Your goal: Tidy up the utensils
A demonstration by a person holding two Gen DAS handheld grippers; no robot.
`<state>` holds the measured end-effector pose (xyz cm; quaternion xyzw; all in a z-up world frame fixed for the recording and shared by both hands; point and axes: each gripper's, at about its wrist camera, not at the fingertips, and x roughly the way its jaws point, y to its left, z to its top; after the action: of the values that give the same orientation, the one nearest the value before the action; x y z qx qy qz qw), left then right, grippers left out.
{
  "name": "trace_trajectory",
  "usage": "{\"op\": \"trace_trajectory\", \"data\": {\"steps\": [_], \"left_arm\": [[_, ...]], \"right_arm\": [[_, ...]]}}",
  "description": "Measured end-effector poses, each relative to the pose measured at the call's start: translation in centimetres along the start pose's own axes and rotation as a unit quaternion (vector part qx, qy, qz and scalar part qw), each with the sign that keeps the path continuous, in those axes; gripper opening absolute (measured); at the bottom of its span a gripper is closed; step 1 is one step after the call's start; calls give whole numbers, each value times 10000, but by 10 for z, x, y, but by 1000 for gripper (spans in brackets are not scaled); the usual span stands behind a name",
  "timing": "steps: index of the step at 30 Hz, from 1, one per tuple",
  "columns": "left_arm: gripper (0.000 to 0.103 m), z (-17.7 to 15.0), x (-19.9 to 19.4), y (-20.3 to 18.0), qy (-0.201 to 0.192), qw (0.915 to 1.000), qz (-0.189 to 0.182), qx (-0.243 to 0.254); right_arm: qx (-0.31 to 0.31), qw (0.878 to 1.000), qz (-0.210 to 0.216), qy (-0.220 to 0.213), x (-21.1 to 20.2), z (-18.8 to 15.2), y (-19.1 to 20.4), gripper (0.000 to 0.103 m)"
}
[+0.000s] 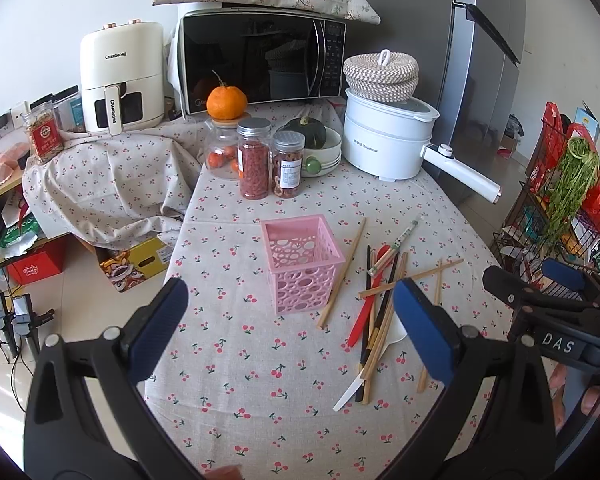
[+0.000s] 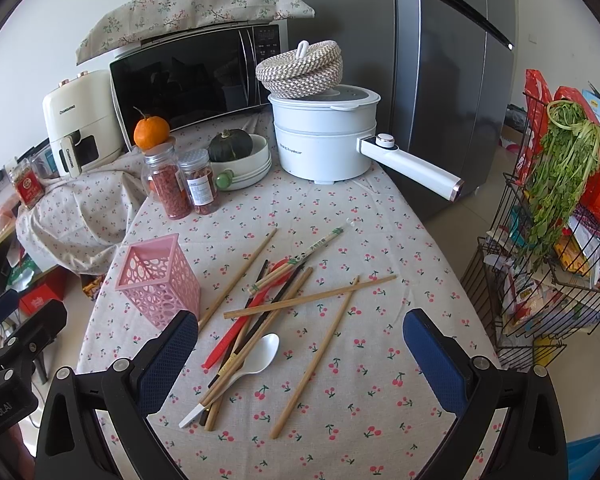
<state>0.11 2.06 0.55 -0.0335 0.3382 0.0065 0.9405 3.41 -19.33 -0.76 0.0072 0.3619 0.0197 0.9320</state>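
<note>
A pink perforated holder stands upright on the cherry-print tablecloth. To its right lies a loose heap of wooden chopsticks, dark chopsticks, a red utensil and a white spoon. One wrapped pair of chopsticks lies across the far side of the heap. My left gripper hovers open in front of the holder, with nothing between its fingers. My right gripper hangs open above the near part of the heap, holding nothing.
At the table's back stand a microwave, a white electric pot with its long handle, jars, an orange and an air fryer. A wire rack stands right of the table, a fridge behind.
</note>
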Motion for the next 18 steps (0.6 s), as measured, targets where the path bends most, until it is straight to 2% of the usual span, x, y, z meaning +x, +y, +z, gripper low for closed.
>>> {"op": "trace_trajectory", "data": {"steps": [18], "left_arm": [[102, -1, 0, 0, -5, 10000, 3, -1]], "right_arm": [[10, 10000, 16, 24, 5, -4, -1, 103]]}}
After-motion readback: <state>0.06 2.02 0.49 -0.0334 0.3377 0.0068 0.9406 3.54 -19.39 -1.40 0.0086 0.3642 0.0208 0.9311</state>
